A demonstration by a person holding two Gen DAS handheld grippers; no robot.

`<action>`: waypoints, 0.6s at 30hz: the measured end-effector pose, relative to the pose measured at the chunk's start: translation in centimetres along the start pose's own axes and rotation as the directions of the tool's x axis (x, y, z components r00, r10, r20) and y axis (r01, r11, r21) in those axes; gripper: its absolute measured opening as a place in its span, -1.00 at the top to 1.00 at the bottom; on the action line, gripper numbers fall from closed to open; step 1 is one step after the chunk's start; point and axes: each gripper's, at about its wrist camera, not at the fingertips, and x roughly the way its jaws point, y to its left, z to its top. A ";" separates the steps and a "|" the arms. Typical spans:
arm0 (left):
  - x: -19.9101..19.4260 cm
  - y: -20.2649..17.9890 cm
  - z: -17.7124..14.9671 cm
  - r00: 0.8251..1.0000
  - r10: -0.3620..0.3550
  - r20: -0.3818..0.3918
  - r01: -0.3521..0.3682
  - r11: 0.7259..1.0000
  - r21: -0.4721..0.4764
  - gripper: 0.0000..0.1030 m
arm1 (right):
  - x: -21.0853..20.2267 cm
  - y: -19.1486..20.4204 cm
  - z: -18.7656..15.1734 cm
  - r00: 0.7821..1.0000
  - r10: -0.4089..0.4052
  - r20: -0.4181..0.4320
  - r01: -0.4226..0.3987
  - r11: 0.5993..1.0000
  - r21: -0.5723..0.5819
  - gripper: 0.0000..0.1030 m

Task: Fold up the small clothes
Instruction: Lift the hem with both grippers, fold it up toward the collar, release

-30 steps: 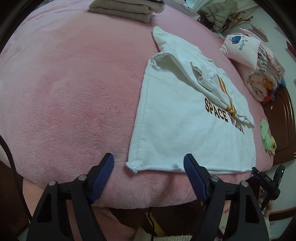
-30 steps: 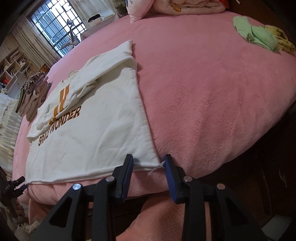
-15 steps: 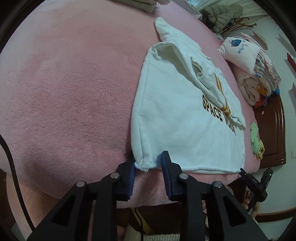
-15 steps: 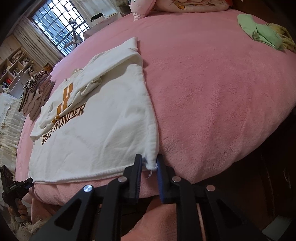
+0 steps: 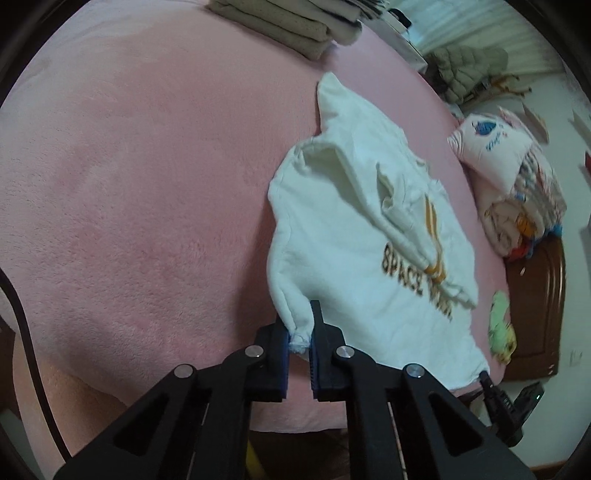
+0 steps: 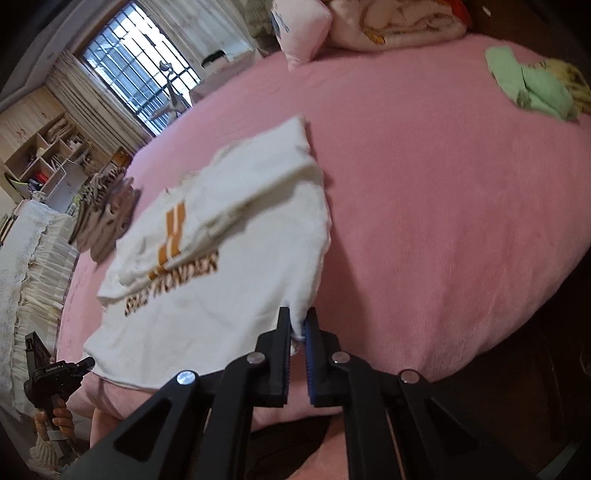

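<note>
A white sweatshirt (image 5: 351, 266) with orange "SPACE WONDER" print lies on the pink bed cover (image 5: 147, 184), sleeves folded in across its front. My left gripper (image 5: 300, 325) has its jaws closing tight on the near left hem corner, and that corner is lifted off the bed. In the right wrist view the same sweatshirt (image 6: 229, 295) hangs by its near right hem corner from my right gripper (image 6: 298, 325), whose pads press on the cloth. The hem between the two corners sags toward the bed edge.
A stack of folded beige clothes (image 5: 288, 22) sits at the far left of the bed. A pillow and rolled quilt (image 5: 509, 177) lie at the head. A small green garment (image 6: 532, 88) rests on the pink cover (image 6: 443, 221) to the right.
Both grippers went from open around the hem corners to shut on them. Both then rose, pulling the near corners up off the bed.
</note>
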 end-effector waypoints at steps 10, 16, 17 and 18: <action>-1.9 -4.7 7.8 0.987 -0.104 0.126 0.122 0.983 -0.140 0.88 | -0.6 4.6 8.7 0.992 -0.012 0.128 0.023 0.996 -0.086 0.89; 0.1 -9.3 14.5 0.976 -0.094 0.195 0.119 0.986 -0.120 0.88 | 3.0 5.5 15.4 0.985 -0.052 0.167 0.064 0.996 -0.068 0.89; 0.6 -9.7 15.3 0.976 -0.087 0.200 0.112 0.987 -0.117 0.88 | 3.8 5.6 16.2 0.985 -0.058 0.163 0.069 0.996 -0.063 0.89; 1.4 -10.1 16.3 0.977 -0.079 0.200 0.104 0.987 -0.119 0.88 | 5.1 5.6 17.2 0.986 -0.064 0.155 0.073 0.996 -0.057 0.89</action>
